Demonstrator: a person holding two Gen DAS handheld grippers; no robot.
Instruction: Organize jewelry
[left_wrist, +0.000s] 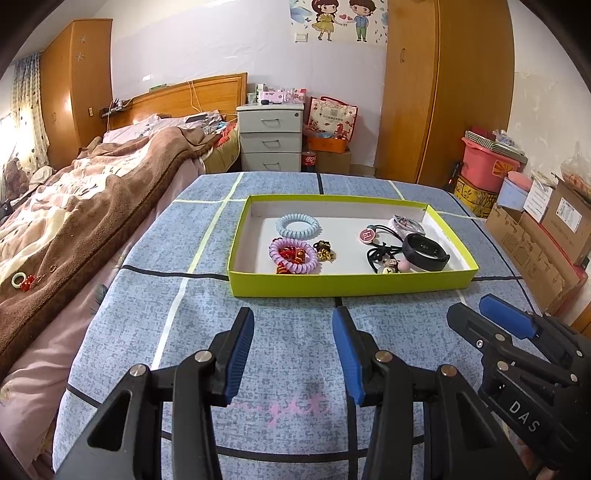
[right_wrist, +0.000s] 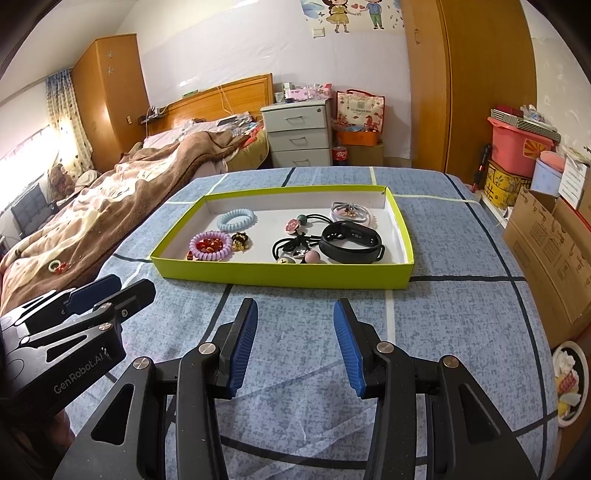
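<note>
A shallow lime-green tray (left_wrist: 347, 285) (right_wrist: 280, 275) sits on the blue checked cloth. In it lie a light-blue coil hair tie (left_wrist: 297, 226) (right_wrist: 236, 218), a purple coil tie (left_wrist: 293, 255) (right_wrist: 210, 245) with red beads, a gold charm (left_wrist: 324, 251) (right_wrist: 241, 240), black hair ties with charms (left_wrist: 384, 251) (right_wrist: 295, 243), a black wristband (left_wrist: 424, 253) (right_wrist: 351, 238) and a grey looped piece (left_wrist: 404, 223) (right_wrist: 349, 211). My left gripper (left_wrist: 293, 319) (right_wrist: 110, 290) is open and empty, in front of the tray. My right gripper (right_wrist: 295, 308) (left_wrist: 476, 306) is open and empty beside it.
A bed with a brown blanket (left_wrist: 92, 206) (right_wrist: 122, 192) lies to the left; a small ring and red trinket (left_wrist: 22, 281) (right_wrist: 57, 266) rest on it. Cardboard boxes (left_wrist: 543, 254) (right_wrist: 550, 251) stand right of the table. White drawers (left_wrist: 269, 136) stand behind.
</note>
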